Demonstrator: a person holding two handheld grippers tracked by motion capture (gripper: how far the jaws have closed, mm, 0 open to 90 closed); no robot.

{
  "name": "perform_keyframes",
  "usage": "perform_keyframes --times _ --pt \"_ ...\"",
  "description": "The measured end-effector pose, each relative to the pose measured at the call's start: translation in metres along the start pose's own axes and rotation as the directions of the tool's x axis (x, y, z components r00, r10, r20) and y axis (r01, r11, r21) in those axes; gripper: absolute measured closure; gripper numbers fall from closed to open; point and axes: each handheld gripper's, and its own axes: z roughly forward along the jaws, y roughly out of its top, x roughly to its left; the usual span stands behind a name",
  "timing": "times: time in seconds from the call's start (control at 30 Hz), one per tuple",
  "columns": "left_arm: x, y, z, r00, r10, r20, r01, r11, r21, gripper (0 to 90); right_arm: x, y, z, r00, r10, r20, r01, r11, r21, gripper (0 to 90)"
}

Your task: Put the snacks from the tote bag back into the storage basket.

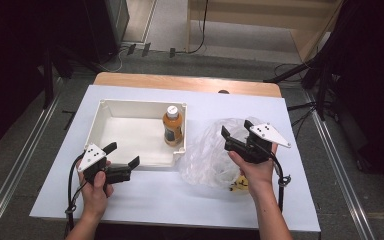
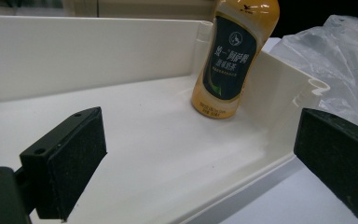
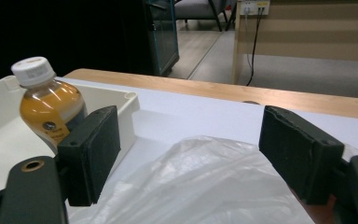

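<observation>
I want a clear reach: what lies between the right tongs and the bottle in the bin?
In the high view, the clear plastic bag and the white bin wall lie between the right tongs and the bottle.

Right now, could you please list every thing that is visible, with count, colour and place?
bottle: one, orange drink, white cap, dark label, upright in the tray's far right corner
tray: one, white, left-centre of the table
plastic bag: one, clear, crumpled, right of the tray
yellow item: one, under the bag's near edge, too small to identify
table: one, white top, wooden far edge
left gripper: black, open, at the tray's near edge
right gripper: black, open, over the bag
hands: two, holding the grippers
</observation>
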Motion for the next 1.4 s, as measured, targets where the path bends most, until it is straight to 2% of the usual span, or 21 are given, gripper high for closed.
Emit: perform_keyframes --times 0.47,0.53,1.13,1.27,1.37,1.4 --pt "0.0 -0.001 0.0 1.0 0.006 -0.004 -0.006 1.0 0.006 2.3 -0.026 -0.017 -0.016 0.9981 0.003 0.061 -0.003 1.0 0.008 20.0" --pt "0.0 -0.001 0.0 1.0 0.007 -0.003 -0.007 1.0 0.006 2.3 -0.031 -0.022 -0.019 0.9973 0.015 0.072 -0.016 1.0 0.01 20.0" --pt "0.001 -0.001 0.002 0.9999 0.011 0.0 -0.011 0.9999 0.006 2.3 -0.055 -0.044 -0.035 0.9955 0.047 0.083 -0.048 0.999 0.011 19.4" --pt "0.0 -0.001 0.002 0.9999 0.012 0.002 -0.012 0.9999 0.006 2.3 -0.061 -0.047 -0.041 0.9937 0.04 0.105 -0.042 0.999 0.014 20.2" --pt "-0.001 -0.001 0.002 0.9999 0.014 0.003 -0.014 0.9999 0.005 2.3 -0.072 -0.049 -0.049 0.9902 0.069 0.121 -0.069 0.998 -0.009 20.5" --pt "-0.001 -0.001 0.002 0.9999 0.014 0.003 -0.014 0.9999 0.005 2.3 -0.072 -0.049 -0.049 0.9902 0.069 0.121 -0.069 0.998 -0.009 20.5"
